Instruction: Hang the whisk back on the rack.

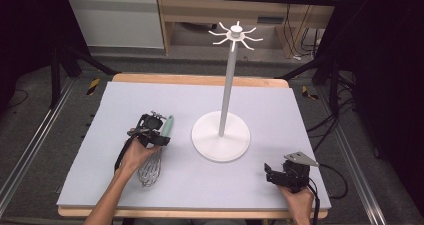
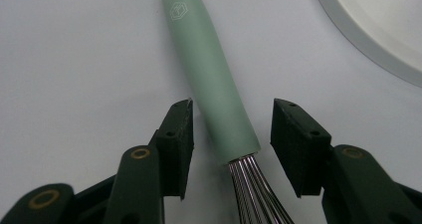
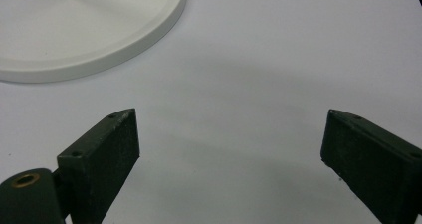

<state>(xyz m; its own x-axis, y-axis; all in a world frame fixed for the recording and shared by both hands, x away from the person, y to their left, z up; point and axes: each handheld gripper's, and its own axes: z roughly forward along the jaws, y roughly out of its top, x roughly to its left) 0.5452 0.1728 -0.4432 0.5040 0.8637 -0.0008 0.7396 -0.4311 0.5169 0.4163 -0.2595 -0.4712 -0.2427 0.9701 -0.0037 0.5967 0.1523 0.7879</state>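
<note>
I'm on the pickup: my left hand-held gripper (image 2: 232, 129) straddles the whisk (image 2: 214, 82) handle beside the stand (image 1: 220, 135), jaws spread, needing to pinch.

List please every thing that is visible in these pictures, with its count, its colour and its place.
whisk: one, mint-green handle with silver wires, lying on the mat left of the stand, handle between the left tool's jaws, not yet pressed
stand: one, white, round base at the mat's middle, tall pole with hooks on top
mat: one, pale grey, covering the table
table: one, light wood, edge visible around the mat
left tool: one, black, over the whisk, jaws apart
right tool: one, black, at the mat's near right corner, jaws wide apart and empty
hands: two, entering from the bottom edge
</note>
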